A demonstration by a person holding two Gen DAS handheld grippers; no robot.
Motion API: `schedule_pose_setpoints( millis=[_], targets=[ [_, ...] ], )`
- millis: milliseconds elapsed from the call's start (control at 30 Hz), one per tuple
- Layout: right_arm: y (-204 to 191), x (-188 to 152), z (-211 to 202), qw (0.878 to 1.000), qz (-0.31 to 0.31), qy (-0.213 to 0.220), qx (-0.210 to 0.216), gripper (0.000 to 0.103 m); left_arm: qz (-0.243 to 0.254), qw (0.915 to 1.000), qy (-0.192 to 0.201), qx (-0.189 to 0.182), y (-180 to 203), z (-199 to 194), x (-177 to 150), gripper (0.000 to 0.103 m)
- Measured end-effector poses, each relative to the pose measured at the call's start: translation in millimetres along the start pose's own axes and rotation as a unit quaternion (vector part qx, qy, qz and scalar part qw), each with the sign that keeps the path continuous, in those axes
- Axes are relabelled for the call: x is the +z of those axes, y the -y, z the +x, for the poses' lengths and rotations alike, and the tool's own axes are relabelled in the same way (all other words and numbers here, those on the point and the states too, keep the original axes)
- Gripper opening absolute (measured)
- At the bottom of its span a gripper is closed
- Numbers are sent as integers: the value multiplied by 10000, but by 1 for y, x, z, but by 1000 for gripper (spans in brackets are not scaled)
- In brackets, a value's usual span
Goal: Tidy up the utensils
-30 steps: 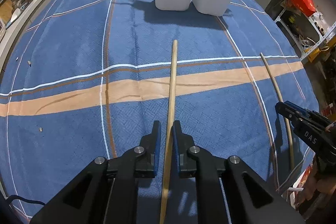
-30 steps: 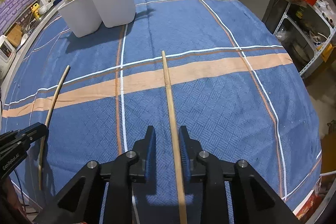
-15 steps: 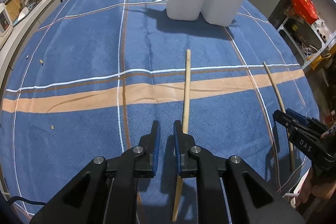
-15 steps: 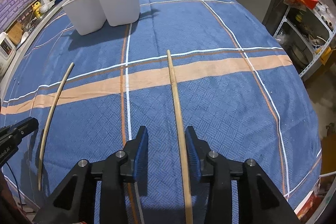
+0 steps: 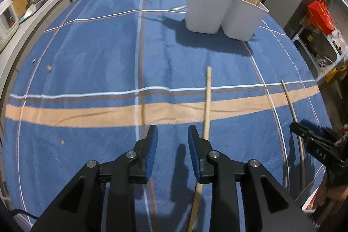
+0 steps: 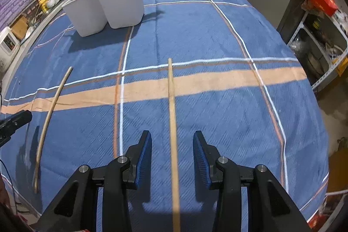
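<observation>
Two wooden chopsticks lie apart on the blue plaid tablecloth (image 6: 217, 36). The right chopstick (image 6: 173, 123) runs between the wide-spread fingers of the right gripper (image 6: 171, 156), touching neither pad. The left chopstick (image 5: 206, 105) passes just outside the left gripper (image 5: 173, 149), beside its right finger; its jaws are parted and empty. A white two-compartment utensil holder (image 6: 108, 10) stands farther back.

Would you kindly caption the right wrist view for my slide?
Open right gripper straddles a chopstick on the blue tablecloth.
</observation>
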State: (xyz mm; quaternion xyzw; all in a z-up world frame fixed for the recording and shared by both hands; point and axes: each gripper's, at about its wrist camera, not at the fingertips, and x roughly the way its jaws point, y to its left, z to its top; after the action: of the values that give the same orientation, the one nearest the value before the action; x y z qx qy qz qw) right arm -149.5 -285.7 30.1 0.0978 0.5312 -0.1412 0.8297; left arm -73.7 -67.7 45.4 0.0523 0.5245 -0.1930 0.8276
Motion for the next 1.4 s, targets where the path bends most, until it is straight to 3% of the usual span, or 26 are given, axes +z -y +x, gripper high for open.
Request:
schedule_pose_setpoints(
  millis=[67,200,400,833,1067,1267,1400],
  targets=[
    [-2,8,4,9999,-148,-50,-65,43,76,9999,-77,-90,6,7,5,27],
    [-2,23,10,9992,-328,-209,2,28,293,9993,-166,-177,21,18,14,27],
    [3,38,16,9980,-372,-484,163,19,388,9982,-370,-278,31,33,22,27],
    [-6,46,23,9928,-606,-1028,47,18,792,9935,-716,-397,35,39,36,23],
    [-8,45,21,9962,-431,-763,20,19,610,9950,-590,-531,32,40,36,27],
    [-7,25,12,9989,-219,-404,-21,20,961,9944,-358,-255,41,36,22,27],
    [-5,16,8,9997,-107,-167,104,31,923,9950,-329,-206,36,31,16,27]
  ],
)
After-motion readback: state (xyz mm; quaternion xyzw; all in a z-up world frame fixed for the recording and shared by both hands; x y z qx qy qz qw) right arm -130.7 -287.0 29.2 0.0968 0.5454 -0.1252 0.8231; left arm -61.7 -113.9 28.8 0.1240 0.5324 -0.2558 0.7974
